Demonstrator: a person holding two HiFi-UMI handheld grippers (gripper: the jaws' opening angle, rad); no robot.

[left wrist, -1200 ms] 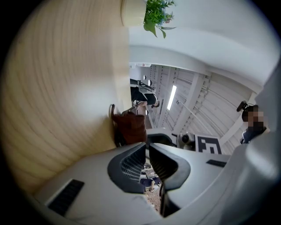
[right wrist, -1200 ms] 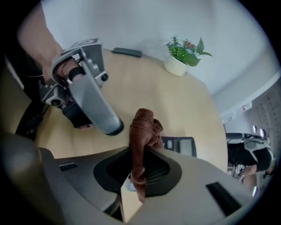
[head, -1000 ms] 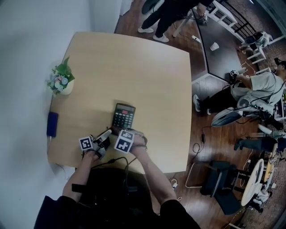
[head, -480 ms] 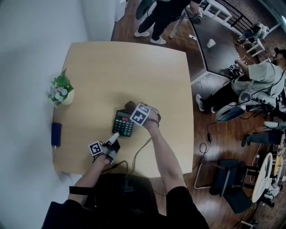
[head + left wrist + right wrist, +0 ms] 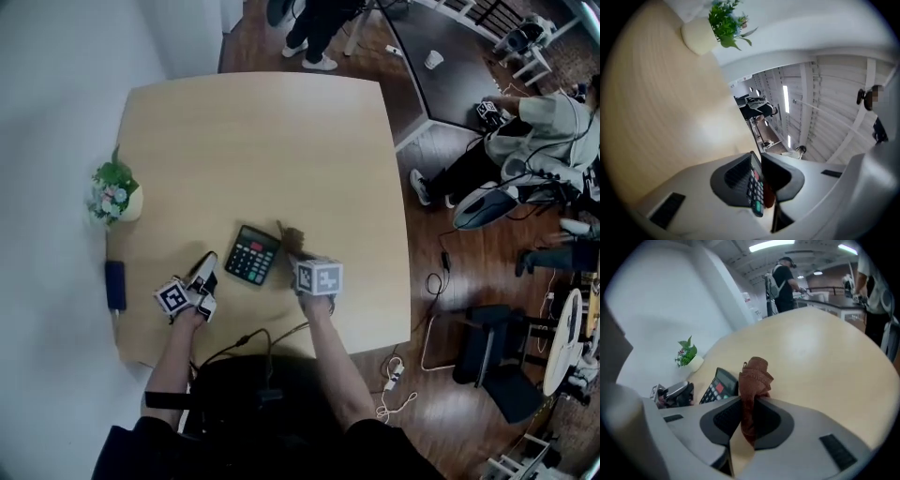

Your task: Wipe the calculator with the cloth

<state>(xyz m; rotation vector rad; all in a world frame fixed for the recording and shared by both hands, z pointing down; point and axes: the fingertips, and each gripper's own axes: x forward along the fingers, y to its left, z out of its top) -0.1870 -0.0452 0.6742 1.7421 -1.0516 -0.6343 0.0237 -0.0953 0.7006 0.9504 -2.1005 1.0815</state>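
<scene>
A black calculator (image 5: 252, 254) lies flat on the wooden table (image 5: 281, 141), near its front edge. My right gripper (image 5: 293, 251) stands just to its right, shut on a brown cloth (image 5: 289, 236). In the right gripper view the cloth (image 5: 754, 376) sticks up, bunched, from between the jaws, with the calculator (image 5: 718, 383) to its left. My left gripper (image 5: 207, 262) rests just left of the calculator, apart from it. Its jaws are shut to a thin slit with nothing clamped. The calculator (image 5: 754, 187) shows through that slit.
A small potted plant (image 5: 114, 197) and a dark blue flat object (image 5: 114, 284) sit at the table's left edge. A cable (image 5: 246, 339) trails over the near edge. People, chairs and a dark table (image 5: 441, 75) are on the floor beyond and to the right.
The right gripper has carried the cloth off the calculator's far right corner to the table beside it. The left gripper has drawn away to the left from the calculator's near corner.
</scene>
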